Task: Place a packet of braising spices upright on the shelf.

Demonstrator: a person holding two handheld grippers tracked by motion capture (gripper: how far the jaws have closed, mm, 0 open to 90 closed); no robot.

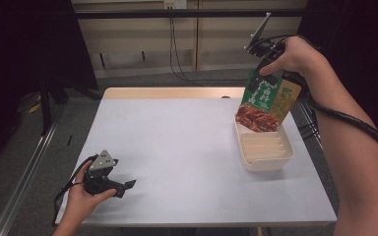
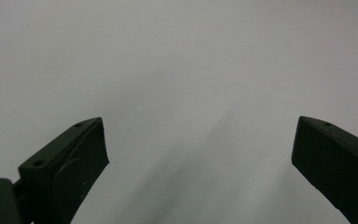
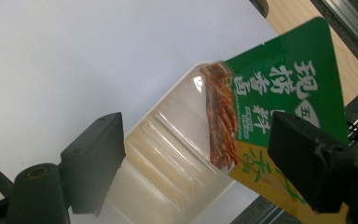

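White tabletop (image 1: 177, 147) spans the high view; at right, the right gripper (image 1: 266, 61) lifts a green packet (image 1: 265, 102) over the tray (image 1: 268, 164). Lower left, the left gripper (image 1: 125, 186) rests.

Left gripper view: jaws wide apart, empty.

Right gripper view: jaws look apart, one overlapping the packet (image 3: 279, 93); grip unclear.
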